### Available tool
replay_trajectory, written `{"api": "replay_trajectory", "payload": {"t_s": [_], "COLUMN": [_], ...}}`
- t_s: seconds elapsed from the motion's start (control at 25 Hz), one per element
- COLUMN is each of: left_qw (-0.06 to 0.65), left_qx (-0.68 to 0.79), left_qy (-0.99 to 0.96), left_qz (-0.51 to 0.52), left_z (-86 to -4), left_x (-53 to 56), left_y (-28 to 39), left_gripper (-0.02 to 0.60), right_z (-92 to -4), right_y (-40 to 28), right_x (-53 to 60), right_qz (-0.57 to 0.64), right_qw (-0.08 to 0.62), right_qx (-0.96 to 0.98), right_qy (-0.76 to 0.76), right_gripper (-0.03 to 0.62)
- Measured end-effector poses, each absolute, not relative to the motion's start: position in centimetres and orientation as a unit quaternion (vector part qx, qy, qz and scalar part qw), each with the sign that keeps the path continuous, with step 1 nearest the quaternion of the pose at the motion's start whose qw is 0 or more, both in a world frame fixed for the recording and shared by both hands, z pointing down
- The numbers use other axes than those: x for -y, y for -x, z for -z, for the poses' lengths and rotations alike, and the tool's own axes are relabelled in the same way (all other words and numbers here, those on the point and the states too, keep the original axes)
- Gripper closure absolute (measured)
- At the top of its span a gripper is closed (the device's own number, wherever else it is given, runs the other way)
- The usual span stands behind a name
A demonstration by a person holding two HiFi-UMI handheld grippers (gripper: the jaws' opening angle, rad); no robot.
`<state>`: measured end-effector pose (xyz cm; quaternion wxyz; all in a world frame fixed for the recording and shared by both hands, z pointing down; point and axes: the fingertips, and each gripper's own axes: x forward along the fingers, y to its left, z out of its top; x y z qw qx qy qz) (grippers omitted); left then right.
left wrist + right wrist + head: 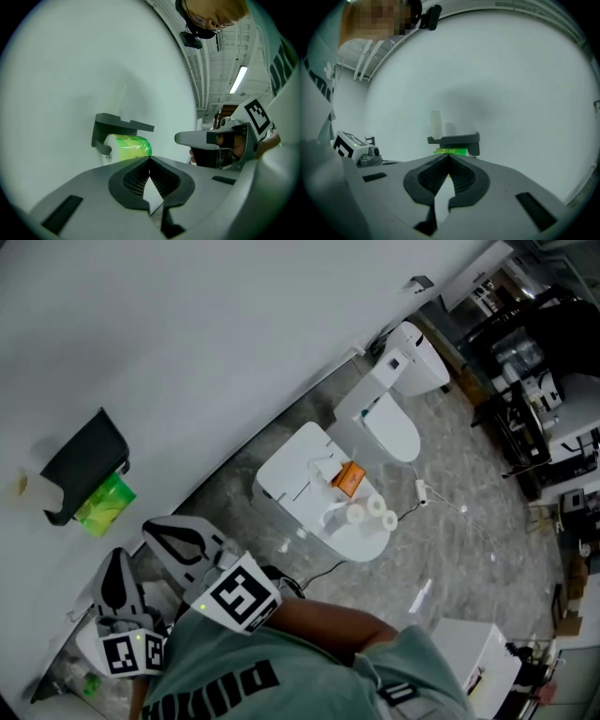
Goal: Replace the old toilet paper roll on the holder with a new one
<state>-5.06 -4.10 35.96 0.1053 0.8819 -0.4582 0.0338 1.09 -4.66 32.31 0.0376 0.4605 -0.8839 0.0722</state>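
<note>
A black holder [86,463] is fixed to the white wall, with a green-wrapped roll [106,504] under its cover. Both grippers hover just below it. My left gripper [116,563] is shut and empty; in its own view its tips [150,159] meet just in front of the green roll [132,146]. My right gripper [155,529] is also shut on nothing, and its tips [449,156] point at the holder [457,139]. Three white rolls [375,512] lie on a toilet lid far to the right.
A white toilet [305,479] carries an orange packet [349,478] beside the rolls. A second toilet [405,390] stands further along the wall. A small pale cylinder [435,123] sticks out of the wall just above the holder. Cables run across the grey floor [469,549].
</note>
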Motion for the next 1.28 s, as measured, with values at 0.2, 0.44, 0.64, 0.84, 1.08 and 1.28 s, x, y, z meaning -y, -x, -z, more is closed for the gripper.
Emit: {"api": "replay_trajectory", "payload": {"t_s": [0.2,0.44,0.64,0.84,1.08,1.28], "left_qw": [0.094,0.085,0.073,0.06,0.065,0.061], "left_qx": [0.463,0.482,0.513,0.548,0.601,0.619], "left_qy": [-0.88,-0.87,-0.854,-0.833,-0.794,-0.779], "left_qz": [-0.043,-0.053,-0.054,-0.054,-0.064,-0.079], "left_z": [-35.2,-34.3,-33.6,-32.9,-33.0,-32.8], "left_x": [3.0,1.4,-0.6,-3.5,-7.7,-11.1], "left_y": [0.9,-3.2,-5.7,-7.5,-7.4,-6.7], "left_gripper": [0.577,0.577,0.577,0.577,0.577,0.577], "right_z": [-32.1,-31.7,-30.9,-30.3,-30.7,-31.0], "right_y": [-4.7,-8.8,-11.9,-13.9,-14.8,-14.2], "right_x": [3.2,1.5,-0.1,-2.8,-6.3,-8.7], "right_qz": [-0.042,-0.029,-0.017,-0.007,-0.013,-0.019], "right_qw": [0.069,0.066,0.056,0.053,0.047,0.042], "right_qx": [0.891,0.896,0.907,0.922,0.938,0.944], "right_qy": [-0.446,-0.437,-0.417,-0.384,-0.344,-0.325], "right_gripper": [0.588,0.589,0.588,0.588,0.589,0.589]}}
